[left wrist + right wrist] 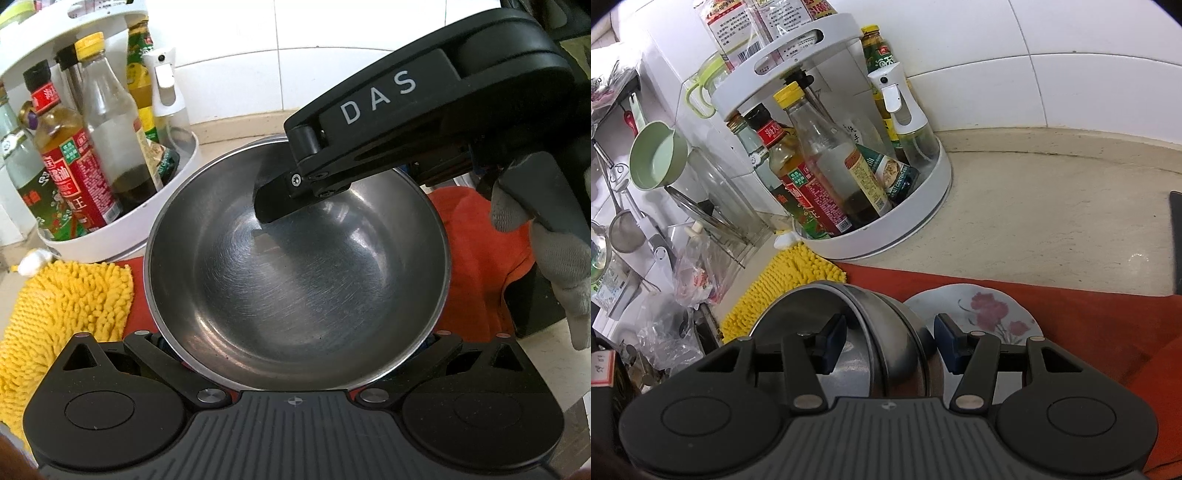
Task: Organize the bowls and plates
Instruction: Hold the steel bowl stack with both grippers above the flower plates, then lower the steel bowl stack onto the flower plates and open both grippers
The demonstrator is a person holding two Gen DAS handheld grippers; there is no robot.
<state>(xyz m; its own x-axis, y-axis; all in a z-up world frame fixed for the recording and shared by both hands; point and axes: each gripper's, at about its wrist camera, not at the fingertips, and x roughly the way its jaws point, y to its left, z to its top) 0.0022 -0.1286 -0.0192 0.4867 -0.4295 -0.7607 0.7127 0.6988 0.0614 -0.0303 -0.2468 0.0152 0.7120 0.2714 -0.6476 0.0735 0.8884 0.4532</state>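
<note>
A steel bowl (295, 280) fills the left wrist view and hides the left gripper's fingertips behind its near rim. The right gripper (280, 199) reaches in from the upper right, one finger (273, 203) inside the bowl. In the right wrist view the right gripper (890, 343) is open and straddles the rim of the steel bowl (886, 332), one pad (833, 343) inside, the other (951, 341) outside. A floral plate (982, 314) lies on the red cloth (1089, 325) just right of the bowl.
A white round rack (923, 218) of sauce bottles stands on the counter behind the bowl; it also shows in the left wrist view (110, 240). A yellow chenille cloth (62, 317) lies at left. Utensils and a green cup (657, 158) hang on the left wall.
</note>
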